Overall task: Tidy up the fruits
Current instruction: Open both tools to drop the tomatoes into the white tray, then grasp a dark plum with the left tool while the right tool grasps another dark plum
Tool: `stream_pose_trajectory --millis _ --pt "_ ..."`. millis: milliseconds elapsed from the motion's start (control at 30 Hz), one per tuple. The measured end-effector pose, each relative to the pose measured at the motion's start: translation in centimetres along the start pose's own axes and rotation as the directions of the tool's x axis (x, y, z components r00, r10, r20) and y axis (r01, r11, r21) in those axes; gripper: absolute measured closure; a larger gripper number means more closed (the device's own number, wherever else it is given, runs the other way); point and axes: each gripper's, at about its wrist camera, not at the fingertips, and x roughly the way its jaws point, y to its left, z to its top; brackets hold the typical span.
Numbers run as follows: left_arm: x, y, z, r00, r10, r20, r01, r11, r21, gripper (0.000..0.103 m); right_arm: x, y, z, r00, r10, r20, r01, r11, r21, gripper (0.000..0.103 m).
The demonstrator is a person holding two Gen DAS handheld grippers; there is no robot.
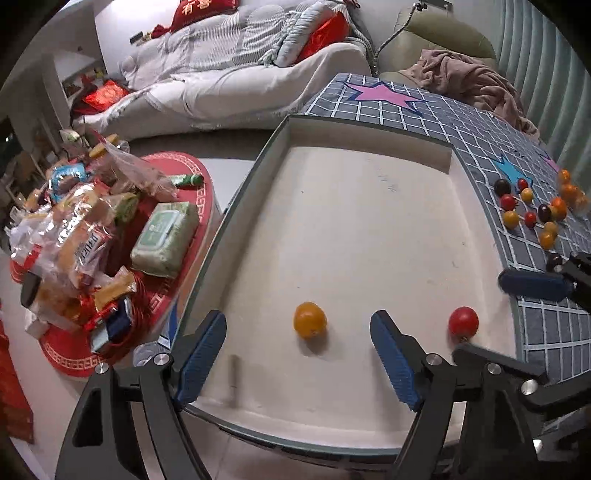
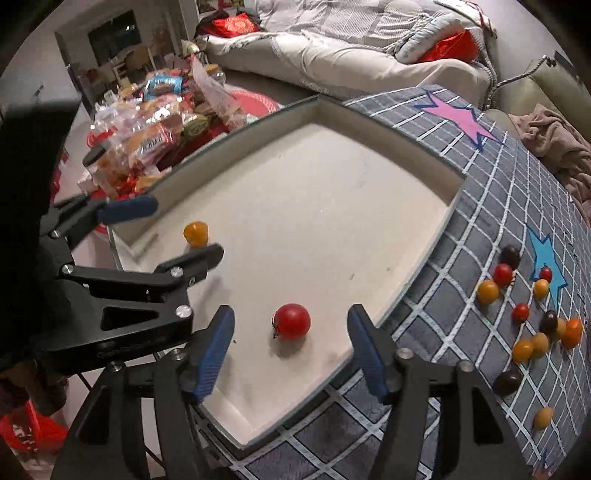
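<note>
Fruits sit two in the white tray [image 2: 369, 177]: a red tomato [image 2: 291, 321] between the spread, empty right gripper [image 2: 291, 345]; an orange one [image 1: 310, 320] before the equally spread left gripper [image 1: 299, 354]; further off, loose fruit [image 2: 532, 317] on the checked cloth [image 2: 480, 206] likely awaits fetching.

Off to my left there's a round red table [image 1: 184, 173] heaped with snack bags [image 1: 79, 243], a green pack of wet wipes [image 1: 164, 236] lying at its near edge. Behind it runs a pale sofa [image 1: 236, 85] carrying red cushions [image 1: 325, 35], and a pinkish blanket [image 1: 469, 79] lies crumpled at far right.
</note>
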Motion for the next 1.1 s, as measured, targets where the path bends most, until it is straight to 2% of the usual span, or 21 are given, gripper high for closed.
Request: stream_pose_trajectory --millis 67,167,300,500,733,867,1100 --pt "-0.2 -0.2 0.0 1.000 0.013 0.004 -0.013 1.000 0.005 0.022 -1.0 -0.4 -0.1 0.999 -0.018 0.029 0.017 1.000 0.020 0.019" --pt "-0.9 -1.0 -0.1 1.000 0.014 0.009 -0.015 1.000 0.022 0.022 -2.4 -1.4 -0.7 0.998 -0.042 0.055 0.039 0.998 0.051 0.016" --pt "-1.9 -2.5 -0.6 1.000 -0.003 0.016 0.002 0.999 0.049 0.022 -3.7 -3.7 -2.8 0.997 -0.068 0.047 0.061 0.991 0.122 0.015" --pt "-3.5 -6.5 -1.3 0.998 -0.064 0.019 0.062 0.992 0.108 0.022 -5.5 -7.9 -8.2 0.993 -0.113 0.029 0.102 0.961 0.257 0.015" --pt "-5.4 -13.0 -1.9 0.987 -0.158 0.019 0.150 0.966 0.211 0.022 -7.6 -13.2 -14.2 0.986 -0.168 0.006 0.150 0.896 0.419 0.015" --pt "-5.4 -16.4 -2.2 0.984 -0.175 0.003 0.168 0.951 0.261 0.022 -8.8 -15.5 -16.9 0.979 -0.203 -0.002 0.179 0.860 0.479 0.015" --pt "-3.9 -20.0 -2.6 0.983 -0.175 -0.052 0.183 0.947 0.265 0.022 -10.2 -19.1 -20.9 0.971 -0.239 -0.018 0.207 0.796 0.568 0.015"
